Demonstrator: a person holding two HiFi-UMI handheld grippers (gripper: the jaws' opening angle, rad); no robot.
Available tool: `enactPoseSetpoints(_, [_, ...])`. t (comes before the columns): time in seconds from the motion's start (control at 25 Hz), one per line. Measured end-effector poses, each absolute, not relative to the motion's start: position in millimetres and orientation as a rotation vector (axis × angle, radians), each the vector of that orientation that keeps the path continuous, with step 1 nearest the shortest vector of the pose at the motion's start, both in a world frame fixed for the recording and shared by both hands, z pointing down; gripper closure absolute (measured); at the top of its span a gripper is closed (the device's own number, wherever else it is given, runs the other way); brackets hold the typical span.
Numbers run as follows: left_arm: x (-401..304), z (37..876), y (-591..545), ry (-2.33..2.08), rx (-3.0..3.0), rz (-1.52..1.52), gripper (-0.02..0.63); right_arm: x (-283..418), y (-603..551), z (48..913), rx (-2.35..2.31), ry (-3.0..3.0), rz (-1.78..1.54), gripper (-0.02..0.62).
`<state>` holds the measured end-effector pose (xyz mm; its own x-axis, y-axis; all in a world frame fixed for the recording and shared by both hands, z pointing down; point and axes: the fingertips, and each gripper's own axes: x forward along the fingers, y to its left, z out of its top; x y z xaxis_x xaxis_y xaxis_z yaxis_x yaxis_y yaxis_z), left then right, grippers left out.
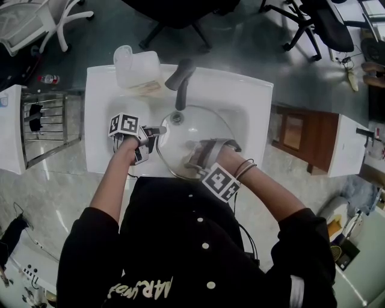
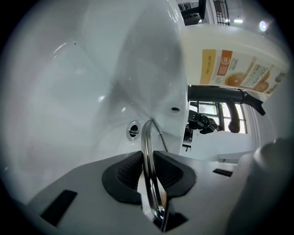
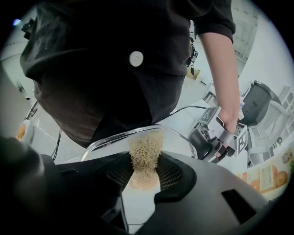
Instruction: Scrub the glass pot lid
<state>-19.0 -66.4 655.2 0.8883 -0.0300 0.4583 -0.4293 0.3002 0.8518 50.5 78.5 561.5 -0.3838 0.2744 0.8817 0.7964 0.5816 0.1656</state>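
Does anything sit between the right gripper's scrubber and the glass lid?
Nothing visible does. The tan scrubber in the right gripper meets the glass lid near its edge, over the sink; the left gripper clamps the rim elsewhere.

I count one glass lid (image 1: pixel 201 129), one white sink (image 1: pixel 99 96) and one dark faucet (image 1: pixel 180 78). Two grippers: the left gripper (image 2: pixel 149 176) and the right gripper (image 3: pixel 144 170). One straw-coloured scrubbing pad (image 3: pixel 146 149), one plastic jug (image 1: pixel 135 66), one wire rack (image 1: pixel 45 123), two black chairs (image 1: pixel 174 15) (image 1: pixel 328 27)
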Motion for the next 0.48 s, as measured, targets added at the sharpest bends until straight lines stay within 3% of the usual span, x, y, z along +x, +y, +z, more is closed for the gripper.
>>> enactPoseSetpoints(0.48, [-19, 655, -65, -0.422, 1.249, 0.276, 0.514, 98, 90, 561, -1.036, -1.823, -0.746, 0.442])
